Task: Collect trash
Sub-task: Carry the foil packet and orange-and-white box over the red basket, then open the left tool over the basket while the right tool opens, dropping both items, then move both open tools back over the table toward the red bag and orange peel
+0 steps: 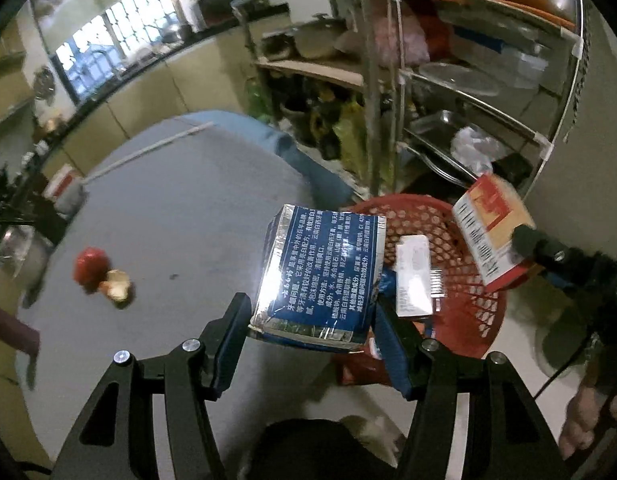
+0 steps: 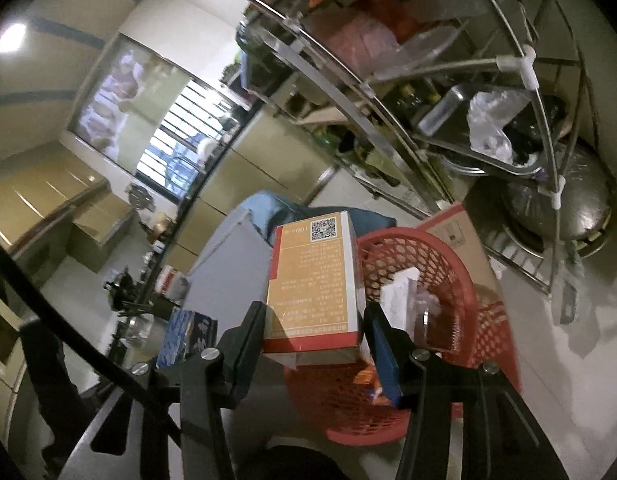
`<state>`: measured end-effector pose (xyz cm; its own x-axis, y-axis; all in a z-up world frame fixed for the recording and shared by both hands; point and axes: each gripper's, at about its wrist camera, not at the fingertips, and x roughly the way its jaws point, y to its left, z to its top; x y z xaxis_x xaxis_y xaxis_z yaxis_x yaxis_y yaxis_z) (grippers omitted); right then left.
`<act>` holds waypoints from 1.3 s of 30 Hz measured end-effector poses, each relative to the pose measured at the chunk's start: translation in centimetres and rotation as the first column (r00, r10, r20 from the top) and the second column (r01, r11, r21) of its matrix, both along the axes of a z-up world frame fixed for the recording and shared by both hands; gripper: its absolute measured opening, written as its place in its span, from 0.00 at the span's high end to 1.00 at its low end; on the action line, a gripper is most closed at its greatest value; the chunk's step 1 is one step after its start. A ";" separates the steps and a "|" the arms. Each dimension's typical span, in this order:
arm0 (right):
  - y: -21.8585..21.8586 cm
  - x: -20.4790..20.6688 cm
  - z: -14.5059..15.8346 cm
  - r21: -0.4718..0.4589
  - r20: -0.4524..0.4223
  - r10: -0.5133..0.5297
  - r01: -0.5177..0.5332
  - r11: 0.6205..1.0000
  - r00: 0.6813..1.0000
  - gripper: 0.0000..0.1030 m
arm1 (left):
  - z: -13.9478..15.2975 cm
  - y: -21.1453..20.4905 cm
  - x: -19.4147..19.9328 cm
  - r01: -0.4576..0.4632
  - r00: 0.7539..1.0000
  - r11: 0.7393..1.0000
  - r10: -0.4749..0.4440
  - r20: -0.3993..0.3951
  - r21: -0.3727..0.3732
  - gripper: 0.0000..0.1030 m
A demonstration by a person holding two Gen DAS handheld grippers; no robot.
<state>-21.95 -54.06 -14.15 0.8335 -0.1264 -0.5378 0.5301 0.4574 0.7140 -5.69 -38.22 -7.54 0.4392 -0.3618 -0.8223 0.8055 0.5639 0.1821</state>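
Grey table (image 1: pixel 180 216), cluttered kitchen shelves (image 1: pixel 448 80).

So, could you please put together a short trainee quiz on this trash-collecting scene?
1. True or false: the left gripper holds a blue foil-edged carton.
2. What does the right gripper hold?
3. The red plastic mesh basket is: A) empty B) already holding a white packet.

Key: 1 true; 2 a tan and red cardboard box; 3 B.
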 end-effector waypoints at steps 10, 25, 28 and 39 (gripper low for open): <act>-0.8 0.6 -2.1 0.042 -0.099 -0.023 0.028 0.999 0.995 0.37 | -2.2 -1.8 1.1 0.102 0.986 0.995 -0.102 -0.128 -0.007 0.37; 5.1 7.5 2.2 -0.161 -0.130 0.148 -0.168 0.973 0.980 0.37 | -0.2 11.2 7.0 -0.134 0.990 0.989 0.130 -0.062 -0.070 0.37; 7.0 10.3 2.9 -0.187 -0.145 0.221 -0.246 0.951 0.964 0.37 | -0.2 15.8 9.4 -0.242 0.970 0.968 0.240 -0.026 -0.073 0.37; 17.1 25.9 3.7 -0.250 -0.253 0.556 -0.608 0.753 0.792 0.37 | -1.7 29.0 16.8 -0.537 0.843 0.839 0.538 -0.020 -0.084 0.37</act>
<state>3.97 -36.95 -10.41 0.7094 0.1789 -0.6817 0.1781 0.8903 0.4190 11.15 -9.23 -9.22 0.5884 -0.1348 -0.7973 0.3709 0.9212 0.1180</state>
